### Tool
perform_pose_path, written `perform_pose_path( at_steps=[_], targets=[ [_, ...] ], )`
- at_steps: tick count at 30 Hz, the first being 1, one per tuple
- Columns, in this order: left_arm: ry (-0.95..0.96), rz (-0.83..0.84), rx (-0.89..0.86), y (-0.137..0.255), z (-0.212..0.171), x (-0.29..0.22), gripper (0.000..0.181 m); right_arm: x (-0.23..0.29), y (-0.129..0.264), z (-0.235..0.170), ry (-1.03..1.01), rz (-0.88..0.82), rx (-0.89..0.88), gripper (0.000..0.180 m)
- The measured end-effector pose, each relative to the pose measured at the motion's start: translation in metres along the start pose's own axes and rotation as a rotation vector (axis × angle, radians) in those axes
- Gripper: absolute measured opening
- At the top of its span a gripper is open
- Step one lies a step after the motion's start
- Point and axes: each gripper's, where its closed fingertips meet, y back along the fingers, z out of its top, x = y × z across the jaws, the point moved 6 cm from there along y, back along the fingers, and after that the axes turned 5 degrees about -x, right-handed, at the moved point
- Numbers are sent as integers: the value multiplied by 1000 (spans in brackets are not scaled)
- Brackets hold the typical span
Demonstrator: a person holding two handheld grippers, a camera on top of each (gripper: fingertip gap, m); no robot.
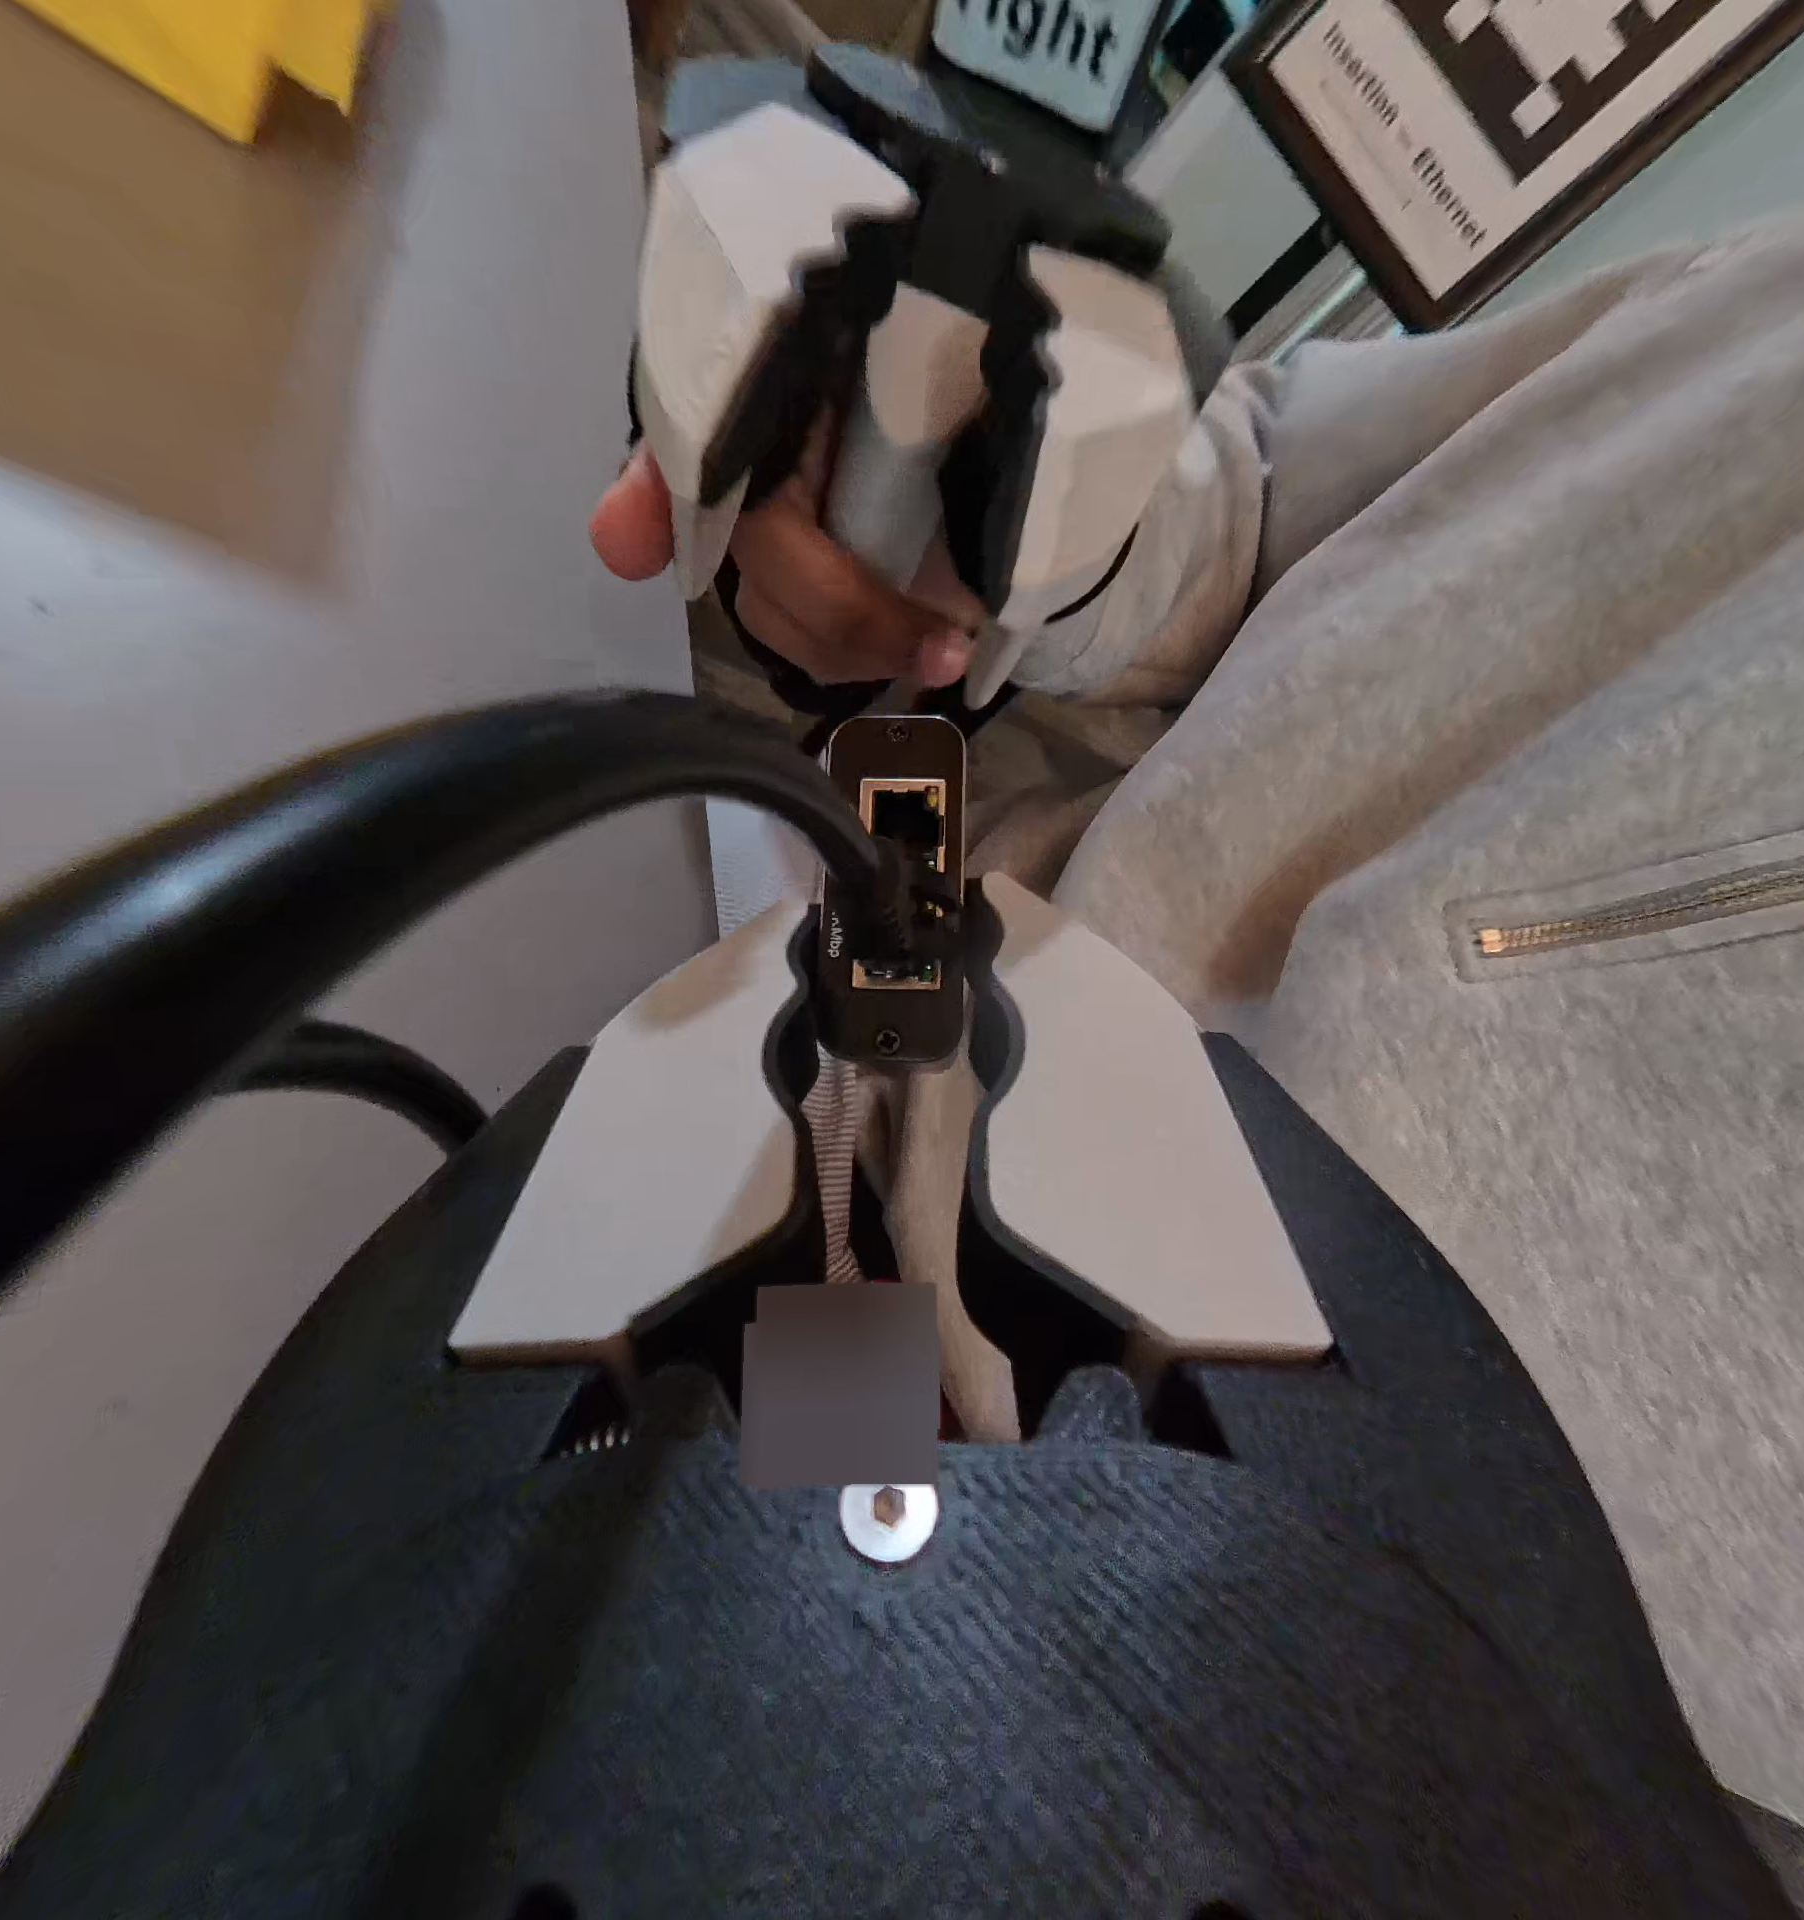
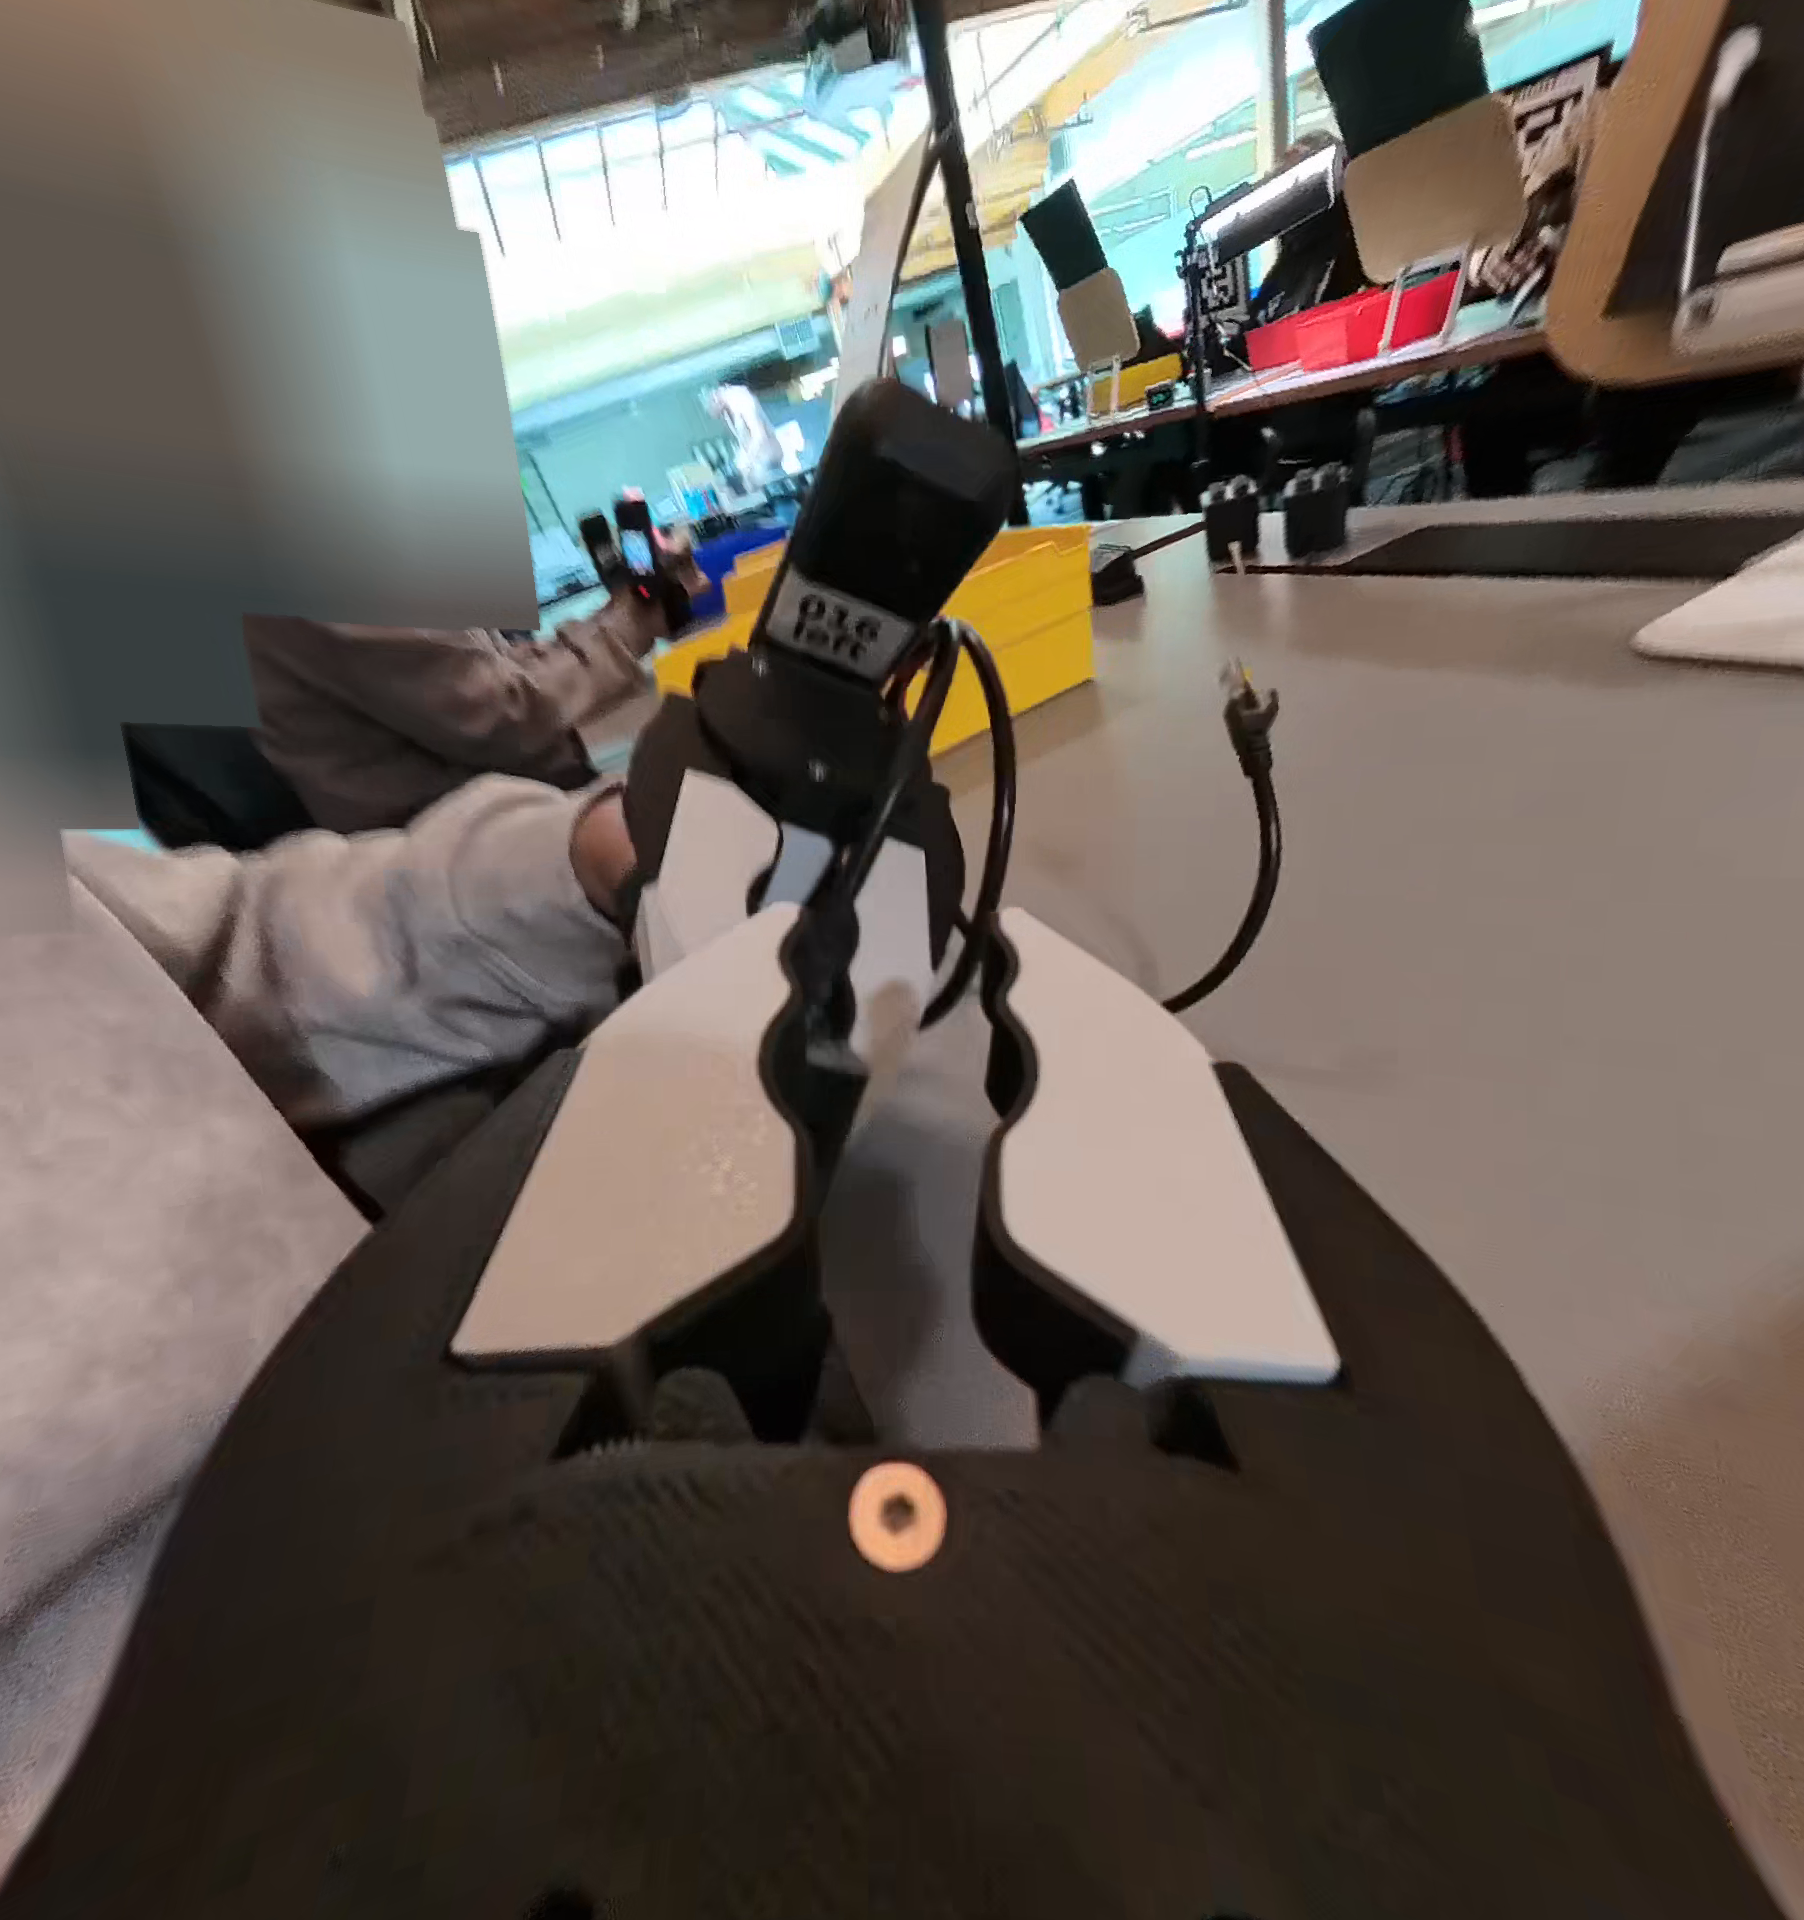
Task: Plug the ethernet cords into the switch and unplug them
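Note:
My left gripper (image 1: 893, 940) is shut on a small black switch (image 1: 893, 1023) and holds it by its sides, port face toward the camera. A black ethernet cord (image 1: 358, 831) is plugged into the middle port. The upper port (image 1: 903, 816) is empty. My right gripper (image 2: 896, 920) is open, just beyond the switch's far end. It also shows in the left wrist view (image 1: 846, 613). The cord (image 2: 1262, 883) runs between the right fingers and loops over the table. Its free plug (image 2: 1246, 717) sticks up in the air. The left gripper (image 2: 810, 883) faces me in the right wrist view.
A grey table (image 2: 1449, 935) spreads to the right. Yellow bins (image 2: 1033, 603) stand behind the left gripper. A framed sign with a black-and-white marker (image 1: 1500, 135) stands at the back. A person's grey sleeve (image 1: 1552, 1039) fills the right side. A white stand base (image 2: 1760, 613) sits far right.

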Motion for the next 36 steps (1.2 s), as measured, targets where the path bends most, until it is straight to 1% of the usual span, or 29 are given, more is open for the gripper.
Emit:
perform_pose_path(
  at_steps=[2, 6, 7, 9, 10, 11, 13, 15, 18, 19, 20, 22, 23, 25, 28, 30, 31, 34, 36],
  targets=[
    [4, 20, 53, -7, -5, 2, 27, -5, -6, -4, -128, 21, 12, 34],
    [6, 28, 141, -17, -13, 2, 27, -6, -20, -28, -288, 88, 175, 42],
    [8, 22, 155, -19, -15, 1, 27, -4, -23, -32, -313, 116, 202, 38],
    [12, 33, 157, -21, -16, 2, 27, -1, -25, -33, -340, 164, 207, 14],
    [7, 49, 134, -19, -14, 4, 27, -1, -25, -32, -344, 160, 194, 7],
    [9, 69, 98, -16, -11, 6, 27, -4, -24, -29, -340, 134, 170, 7],
    [22, 72, 2, -9, -2, 7, 42, -11, -19, -21, -352, 91, 97, 6],
    [42, 39, -105, 1, 8, 5, 53, -21, -11, -14, -392, 52, 15, 5],
    [57, 1, -223, 15, 16, 3, 63, -33, 0, -8, -453, 13, -90, 5],
    [43, -10, -267, 21, 19, 2, 62, -37, 3, -6, -458, -7, -117, 5],
    [29, -54, -328, 28, 24, -2, 54, -41, 6, -5, -455, -33, -132, 5],
    [55, -118, -463, 44, 34, -6, 52, -49, 12, -5, -427, -91, -124, 5],
    [78, -118, -497, 50, 36, -4, 52, -51, 14, -5, -423, -101, -125, 5],
    [114, -92, -489, 53, 31, 4, 53, -52, 15, -2, -459, -77, -169, 5],
    [192, -82, -399, 36, 17, 18, 69, -48, 14, -1, -506, -28, -221, 5],
    [215, -90, -351, 18, 10, 22, 86, -41, 12, 2, -498, 6, -273, 5],
    [220, -110, -337, 10, 8, 21, 91, -37, 12, 5, -486, 25, -303, 5],
    [210, -131, -356, -11, 7, 18, 105, -26, 11, 11, -460, 63, -395, 5],
    [207, -168, -415, -21, 9, 15, 110, -23, 10, 9, -491, 65, -446, 5]
  ],
)
